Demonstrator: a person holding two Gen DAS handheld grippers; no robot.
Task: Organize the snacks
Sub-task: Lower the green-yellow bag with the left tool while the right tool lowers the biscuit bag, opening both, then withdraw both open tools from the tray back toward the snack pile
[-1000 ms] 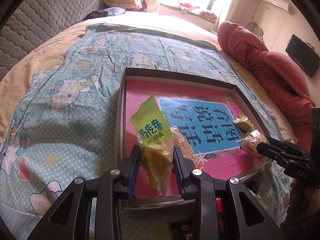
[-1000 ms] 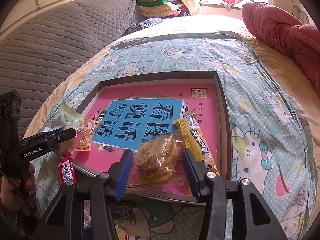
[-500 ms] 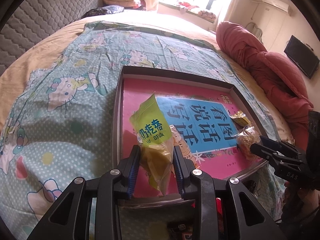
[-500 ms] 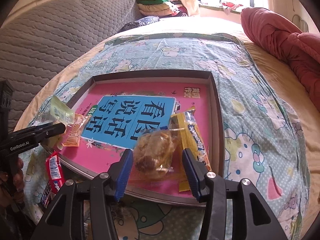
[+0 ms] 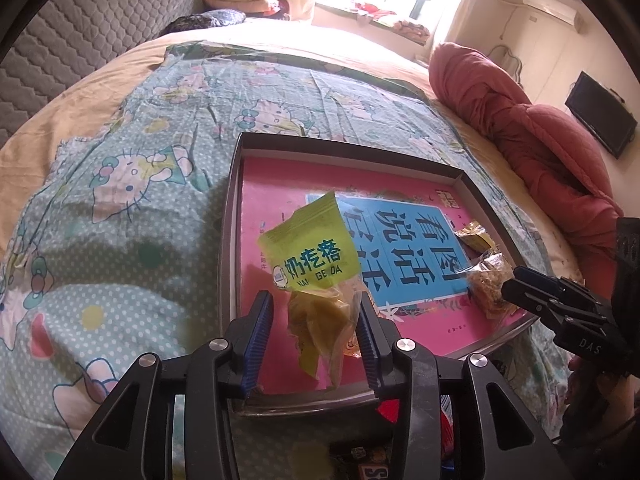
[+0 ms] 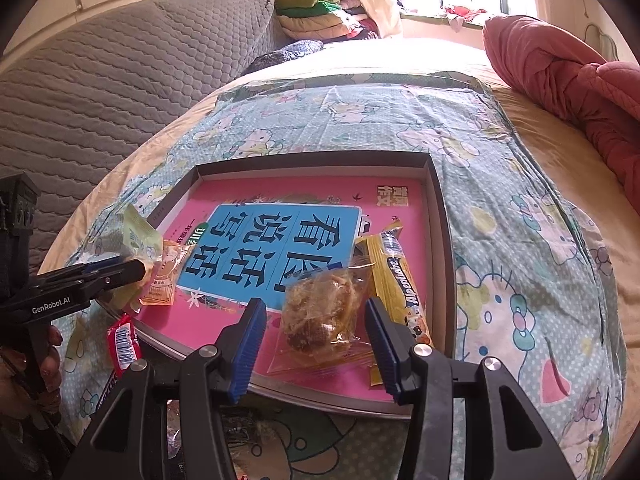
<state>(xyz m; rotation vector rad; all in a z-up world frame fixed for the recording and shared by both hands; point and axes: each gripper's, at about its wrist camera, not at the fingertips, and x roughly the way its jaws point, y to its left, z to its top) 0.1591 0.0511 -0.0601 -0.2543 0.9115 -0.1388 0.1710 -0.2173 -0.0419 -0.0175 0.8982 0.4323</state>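
Observation:
A shallow dark tray lies on the bed with a pink and blue book inside it. My left gripper has its jaws opening around a green snack packet that stands in the tray's near left corner. The left pad is clear of the packet. My right gripper is open around a clear-wrapped cookie lying at the tray's near right, with gaps on both sides. A yellow snack bar lies beside the cookie. An orange packet sits next to the green one.
A red packet lies off the tray at the bed's near edge. A cartoon-print sheet covers the bed. A red quilt is bunched at the right. A grey padded headboard and folded clothes stand behind.
My left gripper's jaws have spread apart, and the green packet now leans loose between them. The right gripper and the cookie have stayed as they were.

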